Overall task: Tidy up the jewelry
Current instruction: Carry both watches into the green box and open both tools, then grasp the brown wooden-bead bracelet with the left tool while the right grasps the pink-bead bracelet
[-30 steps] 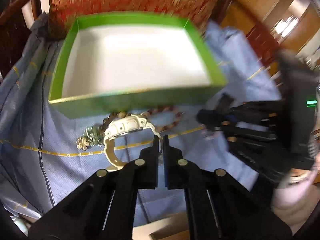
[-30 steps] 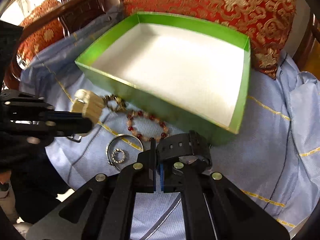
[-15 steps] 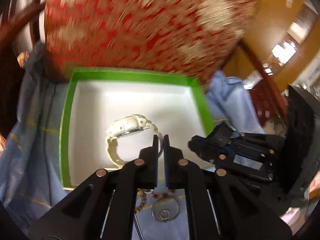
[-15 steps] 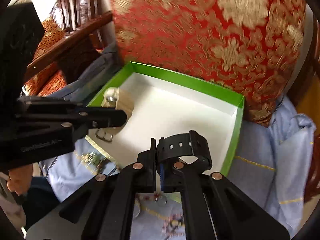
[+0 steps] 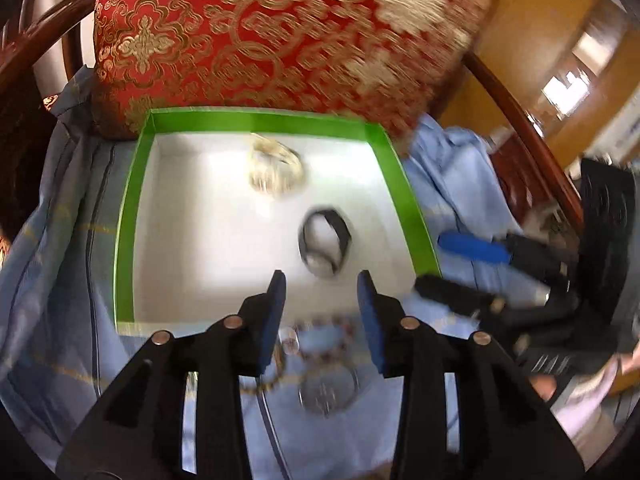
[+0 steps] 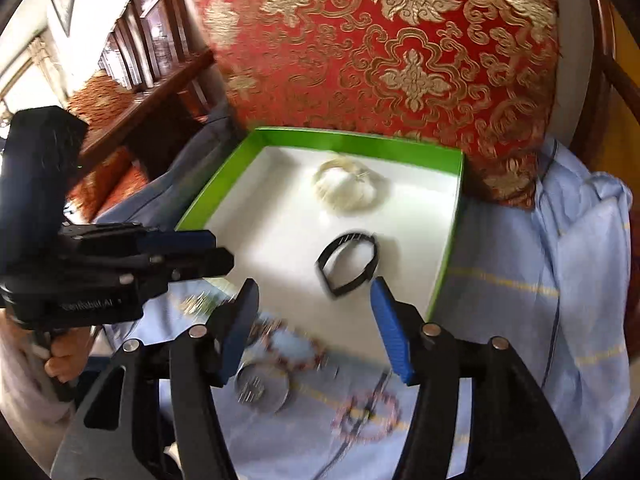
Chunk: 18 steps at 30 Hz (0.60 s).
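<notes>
With both watches lying in the green box point(image 6: 448, 240), the step in hand is judged to be the fetching of the next pieces from the blue cloth point(image 6: 500, 280) in front of it. The left gripper point(image 5: 320, 312) and the right gripper point(image 6: 316, 328) are each seen with jaws spread wide and nothing held. A good pick would be made by lowering one gripper over a single piece, such as the red bead bracelet point(image 6: 292, 350) or the silver ring point(image 6: 262, 392), so that one finger is passed inside the loop and the cloth is not pinched. Inside the box, the cream watch point(image 6: 350, 188) is found near the back wall and the black watch point(image 6: 348, 264) nearer the front, apart from it; a second bead bracelet point(image 6: 366, 416) is left outside
</notes>
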Available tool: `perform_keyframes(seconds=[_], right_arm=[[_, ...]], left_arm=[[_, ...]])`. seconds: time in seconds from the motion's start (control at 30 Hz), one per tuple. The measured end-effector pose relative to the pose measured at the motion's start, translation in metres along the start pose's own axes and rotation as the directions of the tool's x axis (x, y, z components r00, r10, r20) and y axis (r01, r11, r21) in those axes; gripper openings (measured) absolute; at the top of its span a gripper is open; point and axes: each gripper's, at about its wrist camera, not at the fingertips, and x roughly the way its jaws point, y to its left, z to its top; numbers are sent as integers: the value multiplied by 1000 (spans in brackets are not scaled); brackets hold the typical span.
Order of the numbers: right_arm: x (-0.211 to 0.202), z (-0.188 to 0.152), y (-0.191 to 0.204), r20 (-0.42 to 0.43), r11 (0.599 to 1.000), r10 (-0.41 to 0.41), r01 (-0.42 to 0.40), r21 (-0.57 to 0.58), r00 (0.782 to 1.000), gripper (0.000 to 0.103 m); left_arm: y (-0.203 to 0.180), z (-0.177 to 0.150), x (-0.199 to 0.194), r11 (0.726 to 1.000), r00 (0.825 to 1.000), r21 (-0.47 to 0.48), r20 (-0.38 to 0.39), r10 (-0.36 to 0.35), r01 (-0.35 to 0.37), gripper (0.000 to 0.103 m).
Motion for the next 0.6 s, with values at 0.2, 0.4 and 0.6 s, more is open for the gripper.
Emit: perform_keyframes(seconds=[0.2,0.4,0.6], right_arm=[[8,-53,-14,-108,999,-47,48,7,993,58],[35,-75,-24,-189,991,-128,132,9,974,52],[36,-80,-1,-189,997,-52,41,-61,981,48]], left_arm=[[3,-33,23,991,986,36,-104,130,-126,46],[24,-42,35,974,960,-18,-178,217,-224,60],[28,-46,40,973,953,-24,-209,220,-230,61]])
